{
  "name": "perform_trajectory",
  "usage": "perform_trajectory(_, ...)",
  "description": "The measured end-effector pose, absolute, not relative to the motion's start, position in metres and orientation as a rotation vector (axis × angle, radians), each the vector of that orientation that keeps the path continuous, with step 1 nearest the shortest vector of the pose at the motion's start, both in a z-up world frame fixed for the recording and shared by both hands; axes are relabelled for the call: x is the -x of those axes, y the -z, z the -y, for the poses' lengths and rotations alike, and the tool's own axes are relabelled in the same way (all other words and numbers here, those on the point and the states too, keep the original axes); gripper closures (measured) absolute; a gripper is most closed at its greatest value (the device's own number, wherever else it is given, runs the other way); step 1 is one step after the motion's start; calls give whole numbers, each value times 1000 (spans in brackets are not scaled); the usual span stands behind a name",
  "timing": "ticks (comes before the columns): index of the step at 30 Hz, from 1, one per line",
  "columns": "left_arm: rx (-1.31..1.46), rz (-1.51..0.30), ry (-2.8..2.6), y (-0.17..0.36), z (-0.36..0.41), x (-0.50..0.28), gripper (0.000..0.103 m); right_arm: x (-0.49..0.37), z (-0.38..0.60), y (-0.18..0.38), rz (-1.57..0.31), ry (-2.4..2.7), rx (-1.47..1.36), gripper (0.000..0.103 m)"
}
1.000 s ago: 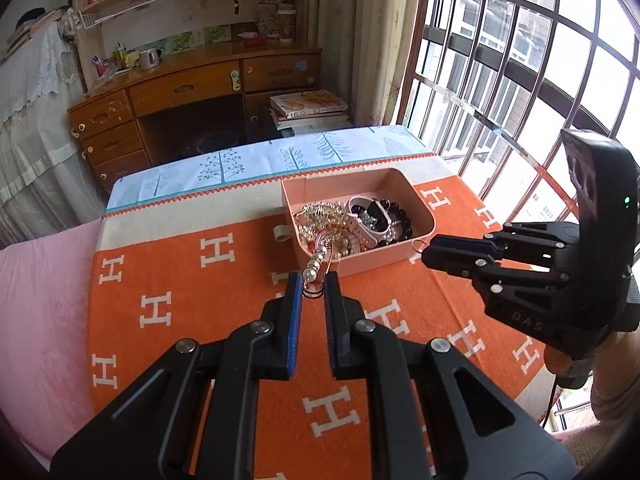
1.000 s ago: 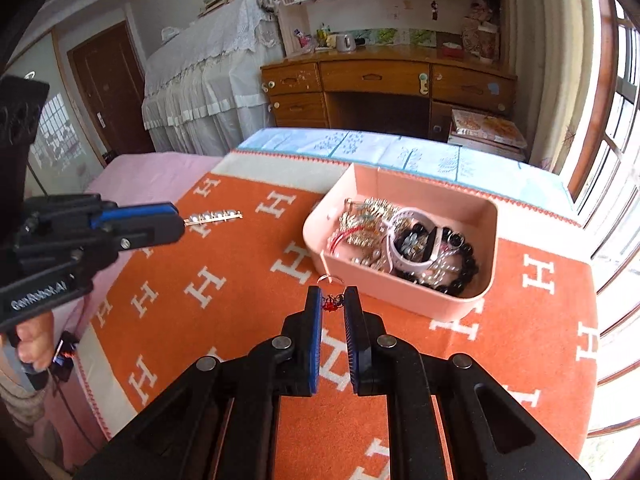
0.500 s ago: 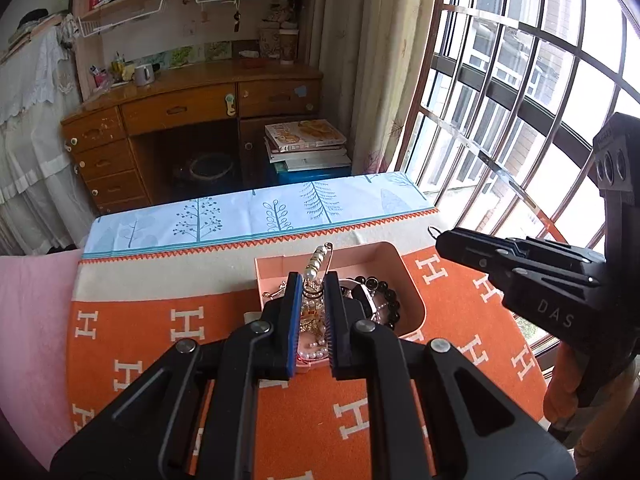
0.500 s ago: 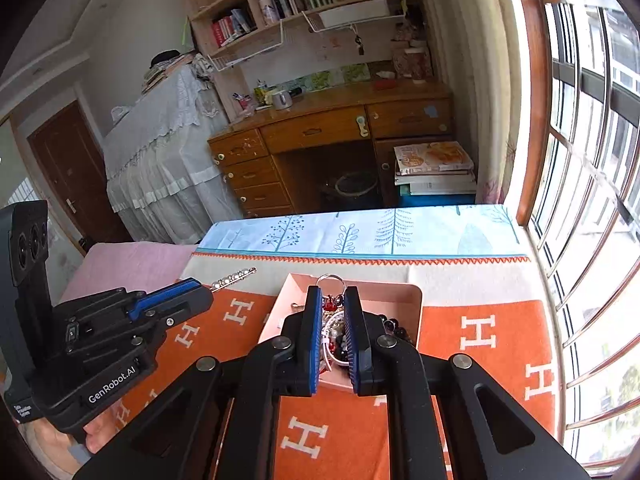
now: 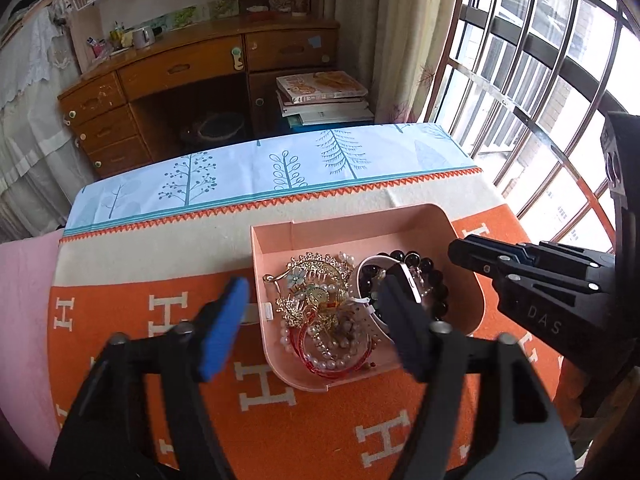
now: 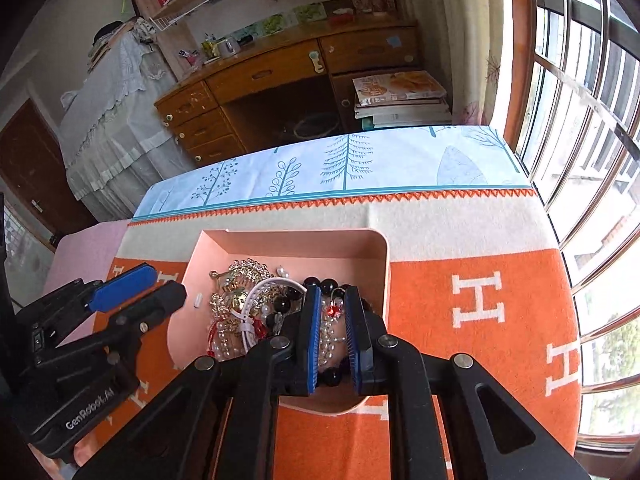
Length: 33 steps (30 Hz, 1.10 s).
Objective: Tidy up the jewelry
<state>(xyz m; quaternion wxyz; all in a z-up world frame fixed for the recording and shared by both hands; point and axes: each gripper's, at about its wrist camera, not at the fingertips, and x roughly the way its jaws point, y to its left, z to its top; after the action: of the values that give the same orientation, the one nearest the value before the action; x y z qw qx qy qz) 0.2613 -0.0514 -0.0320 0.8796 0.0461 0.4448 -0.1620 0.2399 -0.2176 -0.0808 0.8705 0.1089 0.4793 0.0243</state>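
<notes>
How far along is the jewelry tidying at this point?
Done: a jewelry pile of beads, pearls and gold pieces lies in the pink tray. In hand: the left claw, jaws opening, grips nothing above the tray; the right claw pinches a small red-beaded earring over it. Left: release that earring; no loose jewelry shows on the orange blanket.

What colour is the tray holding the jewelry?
Pale pink tray, seen best in the right wrist view.

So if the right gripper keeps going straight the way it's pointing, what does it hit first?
Probably the jewelry heap in the pink tray: the right gripper points down at the pearl strands and dark bead bracelet showing between its fingers. How far above them it sits is unclear.
</notes>
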Motion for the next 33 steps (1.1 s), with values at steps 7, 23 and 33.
perform_trajectory(7,-52,-931,315,26,30,-257,23,-229,219,73,-974,-47,-226,89)
perform_trajectory(23,-43,-830,268,-37,7,-174,23,-148,201,-3,-853,-78,-206,78)
perform_trajectory(33,-47,-821,208,-34,-10,-86,23,-52,177,-22,-784,-114,-204,65)
